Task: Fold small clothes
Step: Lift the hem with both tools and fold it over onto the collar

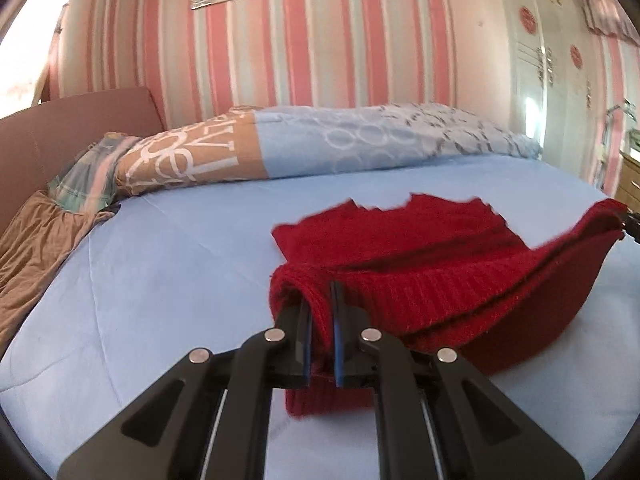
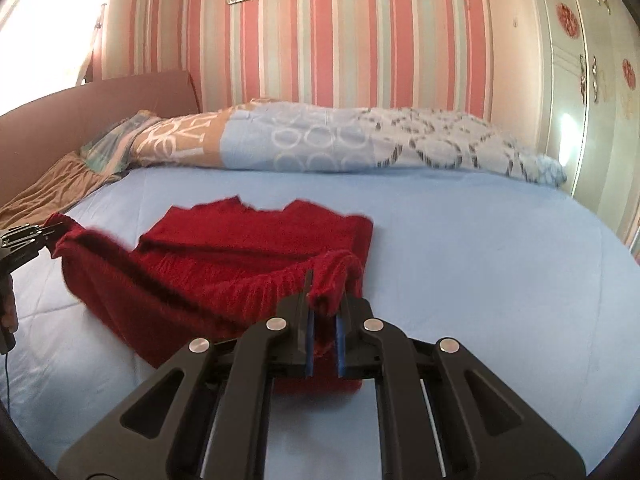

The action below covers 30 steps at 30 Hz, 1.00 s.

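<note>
left gripper (image 1: pixel 322 312) bottom centre of its frame, jaws clamped on a red knit fold; right gripper (image 2: pixel 323 312) same pose, also clamped. Left one also visible at far left edge of right view

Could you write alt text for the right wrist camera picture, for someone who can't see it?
The right hand-held gripper is shut on a corner of a red knitted sweater, lifting its near edge off a light blue bed sheet. At the far left, the left hand-held gripper holds the opposite corner. A rolled patterned quilt lies beyond, against pink striped wallpaper.
</note>
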Each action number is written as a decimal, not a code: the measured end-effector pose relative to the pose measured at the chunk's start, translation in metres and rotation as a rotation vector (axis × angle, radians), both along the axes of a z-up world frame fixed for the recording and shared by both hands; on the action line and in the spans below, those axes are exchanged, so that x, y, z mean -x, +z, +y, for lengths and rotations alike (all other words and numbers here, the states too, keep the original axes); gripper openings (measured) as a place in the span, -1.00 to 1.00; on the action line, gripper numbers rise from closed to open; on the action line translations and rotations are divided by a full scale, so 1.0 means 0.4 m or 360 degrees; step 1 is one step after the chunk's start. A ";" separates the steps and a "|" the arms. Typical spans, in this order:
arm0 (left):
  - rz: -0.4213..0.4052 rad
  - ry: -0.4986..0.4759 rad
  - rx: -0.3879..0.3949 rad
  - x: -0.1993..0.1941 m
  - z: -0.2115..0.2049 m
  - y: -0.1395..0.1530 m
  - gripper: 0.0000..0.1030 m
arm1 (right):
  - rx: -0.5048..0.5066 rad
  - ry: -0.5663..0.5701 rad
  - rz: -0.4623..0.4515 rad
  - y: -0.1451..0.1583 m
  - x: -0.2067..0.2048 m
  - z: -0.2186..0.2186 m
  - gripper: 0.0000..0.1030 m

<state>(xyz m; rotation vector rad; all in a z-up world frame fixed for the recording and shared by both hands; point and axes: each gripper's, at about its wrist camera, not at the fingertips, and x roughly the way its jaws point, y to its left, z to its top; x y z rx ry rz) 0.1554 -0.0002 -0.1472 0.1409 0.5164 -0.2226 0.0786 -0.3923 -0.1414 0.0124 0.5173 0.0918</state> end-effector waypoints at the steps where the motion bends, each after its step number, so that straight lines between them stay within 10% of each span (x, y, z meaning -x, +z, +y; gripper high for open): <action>1: -0.0012 0.0011 -0.0004 -0.019 -0.003 0.001 -0.85 | 0.0006 -0.0007 -0.0009 0.000 -0.022 -0.003 -0.84; 19: 0.0078 0.0097 0.0073 -0.351 -0.044 0.167 -0.85 | -0.0035 -0.0100 0.0082 0.141 -0.320 -0.031 -0.84; 30: 0.0278 0.0159 0.0059 -0.548 -0.047 -0.005 -0.84 | -0.0228 -0.0207 0.0354 -0.037 -0.536 -0.086 -0.84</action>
